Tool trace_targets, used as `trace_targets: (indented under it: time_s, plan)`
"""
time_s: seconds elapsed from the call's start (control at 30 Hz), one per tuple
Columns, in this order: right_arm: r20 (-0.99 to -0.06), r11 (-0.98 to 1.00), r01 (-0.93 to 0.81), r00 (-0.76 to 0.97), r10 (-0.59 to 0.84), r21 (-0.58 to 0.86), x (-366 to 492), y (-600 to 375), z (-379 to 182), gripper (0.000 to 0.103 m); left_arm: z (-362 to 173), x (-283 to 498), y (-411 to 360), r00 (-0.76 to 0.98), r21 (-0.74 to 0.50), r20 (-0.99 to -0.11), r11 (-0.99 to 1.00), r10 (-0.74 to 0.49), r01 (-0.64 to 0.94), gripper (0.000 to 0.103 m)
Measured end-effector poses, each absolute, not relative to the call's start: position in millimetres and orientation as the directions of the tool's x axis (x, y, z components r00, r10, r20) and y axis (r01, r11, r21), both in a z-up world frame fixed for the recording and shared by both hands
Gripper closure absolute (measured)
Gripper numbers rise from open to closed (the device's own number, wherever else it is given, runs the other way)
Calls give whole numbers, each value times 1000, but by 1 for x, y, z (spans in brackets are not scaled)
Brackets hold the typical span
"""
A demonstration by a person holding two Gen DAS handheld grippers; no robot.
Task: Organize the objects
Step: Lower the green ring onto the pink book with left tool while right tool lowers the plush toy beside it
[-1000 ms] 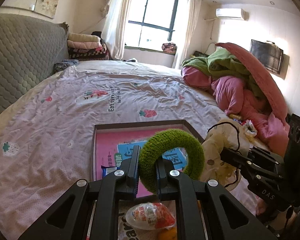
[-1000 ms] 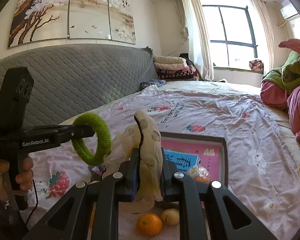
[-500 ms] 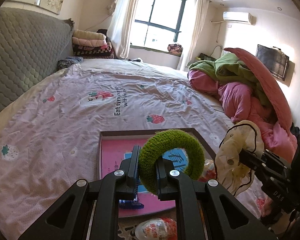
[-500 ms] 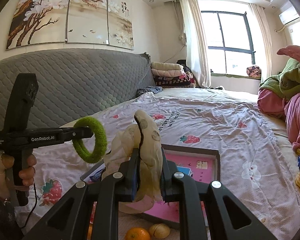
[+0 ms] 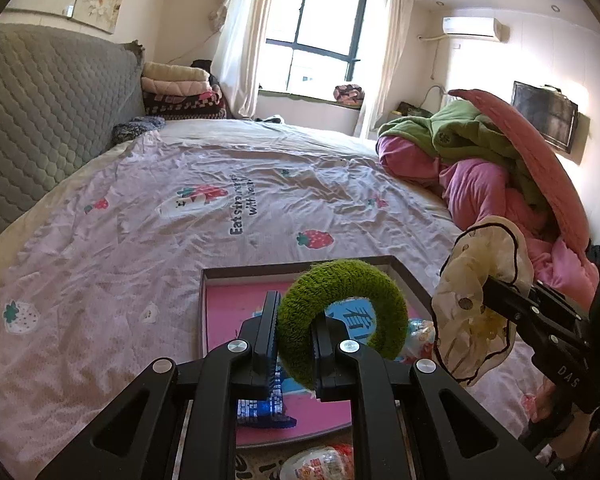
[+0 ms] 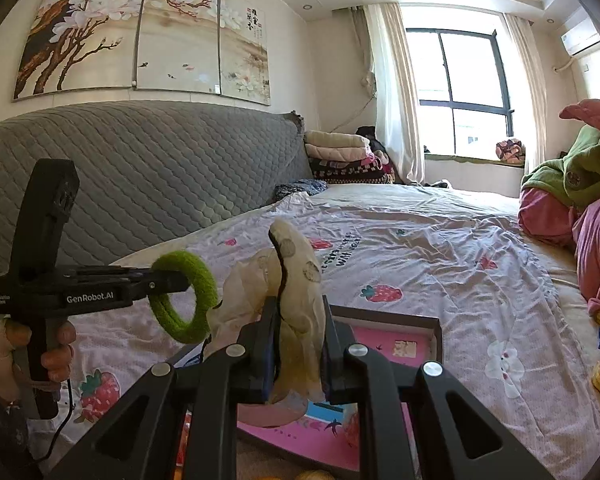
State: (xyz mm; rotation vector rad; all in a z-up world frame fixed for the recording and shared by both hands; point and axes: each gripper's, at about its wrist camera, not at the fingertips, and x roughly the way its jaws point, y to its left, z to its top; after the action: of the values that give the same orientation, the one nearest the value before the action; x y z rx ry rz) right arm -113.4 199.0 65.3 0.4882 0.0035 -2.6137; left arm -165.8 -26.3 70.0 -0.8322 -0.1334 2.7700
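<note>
left gripper (image 5: pixel 294 350) clamps green hair ring (image 5: pixel 340 320) | right gripper (image 6: pixel 298 354) pinches cream scrunchie (image 6: pixel 296 280) | both above pink tray (image 5: pixel 228 308) | advice: lower before releasing

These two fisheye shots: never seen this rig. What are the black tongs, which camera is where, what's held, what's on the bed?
There is no robot here. A person holds a handheld pair of tongs in each hand, and each carries a camera looking forward along its two fingers.

The left wrist view shows the left tongs shut on a fuzzy green ring. The right tongs enter at its right edge.

The right wrist view shows the right tongs shut on a cream spotted scrunchie. At its left, the person's hand grips the left tongs' handle.

Below both lies a bed sheet with strawberry prints, and on it a shallow box with a pink inside. A wrapped snack lies near the bottom edge.
</note>
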Motion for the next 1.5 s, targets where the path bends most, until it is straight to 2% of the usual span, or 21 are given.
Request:
trace_targets:
  time_s: [0.43,0.73,1.5]
  plan:
    - [-349,-891,450,-827,-441,60,-130,194,65,85,67,-183,-29,-816,-150,-524,-969,245,-195,90]
    - [-388,-897,437,-816,-428,69,-146,195,53,85,51,-202,-25,-802,-146,-547,-971,240,-191,90]
    - [-612,-901,434,-705,-357,26,-173,169,-11,85,-3,-236,-15,-736,-104,-651,-983,184,-154,90]
